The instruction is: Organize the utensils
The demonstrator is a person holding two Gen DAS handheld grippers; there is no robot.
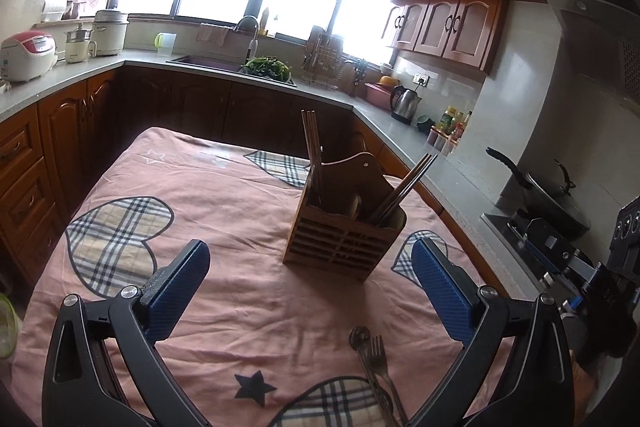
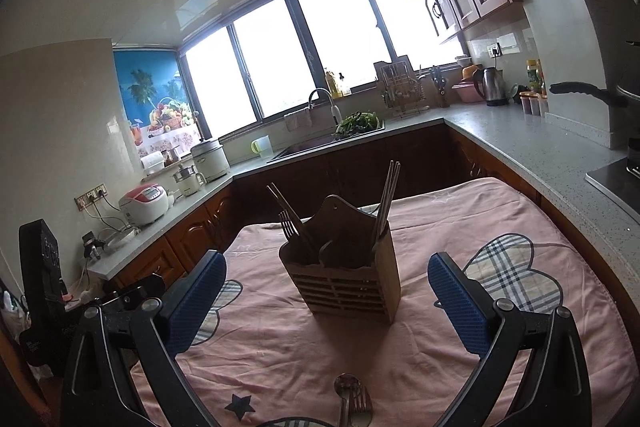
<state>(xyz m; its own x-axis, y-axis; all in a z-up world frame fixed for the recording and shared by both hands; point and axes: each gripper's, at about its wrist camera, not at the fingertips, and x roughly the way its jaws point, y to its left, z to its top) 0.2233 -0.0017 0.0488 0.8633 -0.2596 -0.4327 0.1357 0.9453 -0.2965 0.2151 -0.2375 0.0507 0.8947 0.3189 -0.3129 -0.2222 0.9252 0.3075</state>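
A wooden slatted utensil holder [image 1: 344, 223] stands on the pink tablecloth [image 1: 224, 211], with chopsticks [image 1: 312, 147] upright in its left slot and more leaning in its right slot. It also shows in the right wrist view [image 2: 346, 279], where a fork [image 2: 289, 225] stands in its left slot. A spoon [image 1: 360, 339] and fork [image 1: 378, 355] lie on the cloth at the near edge; they also show in the right wrist view, spoon [image 2: 346, 387] and fork [image 2: 360, 403]. My left gripper [image 1: 310, 267] is open and empty. My right gripper [image 2: 326, 281] is open and empty.
The table is ringed by kitchen counters [image 1: 404, 131] with wooden cabinets. A sink [image 1: 216, 61], kettle [image 1: 405, 103], rice cooker [image 1: 26, 55] and a pan on the stove [image 1: 556, 199] sit on them. The right gripper's body [image 1: 580, 267] shows at the table's right edge.
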